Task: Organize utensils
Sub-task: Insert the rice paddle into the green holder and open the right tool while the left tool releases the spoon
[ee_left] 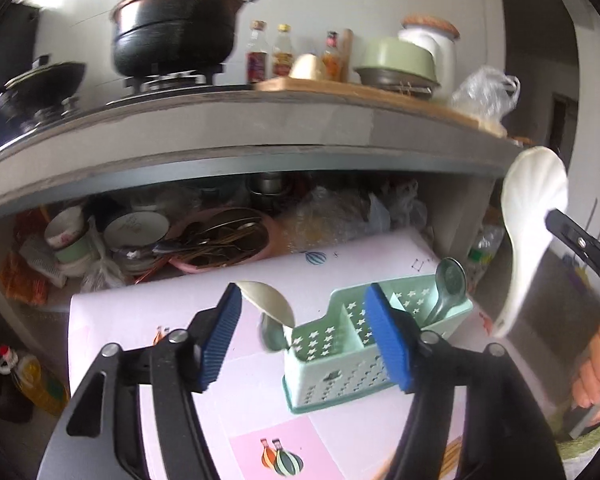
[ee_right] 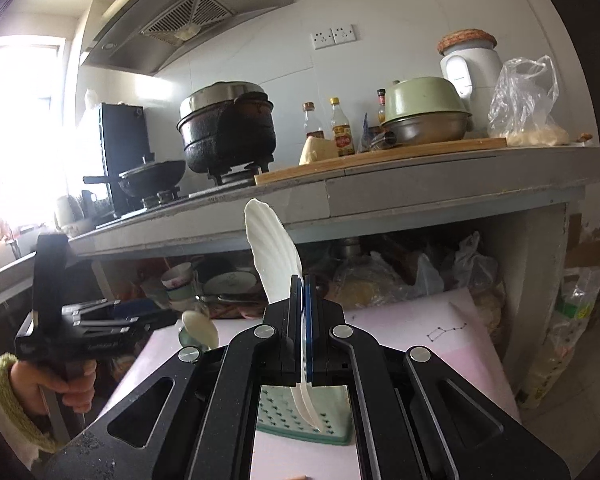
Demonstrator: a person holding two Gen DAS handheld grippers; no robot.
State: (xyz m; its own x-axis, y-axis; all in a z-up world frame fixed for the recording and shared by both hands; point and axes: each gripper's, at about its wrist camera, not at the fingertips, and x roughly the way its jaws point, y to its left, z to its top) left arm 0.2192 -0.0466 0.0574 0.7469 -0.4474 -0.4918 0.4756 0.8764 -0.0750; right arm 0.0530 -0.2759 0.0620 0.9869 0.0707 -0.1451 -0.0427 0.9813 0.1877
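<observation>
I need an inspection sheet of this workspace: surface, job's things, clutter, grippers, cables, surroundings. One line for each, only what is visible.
Surface: pink mat with small printed drawings.
Job's things: green caddy on the mat; grey spoon stands in its far compartment; a pale spoon leans at its near end; white spoon is held.
Clutter: bowls and a pink basin of cutlery on the shelf under the counter.
Grippers: left gripper open, pads apart, nothing pressed; right gripper shut on the white spoon.
Cables: nothing seen.
Surroundings: black pot on the stove, bottles, green lidded pot, plastic bag.
</observation>
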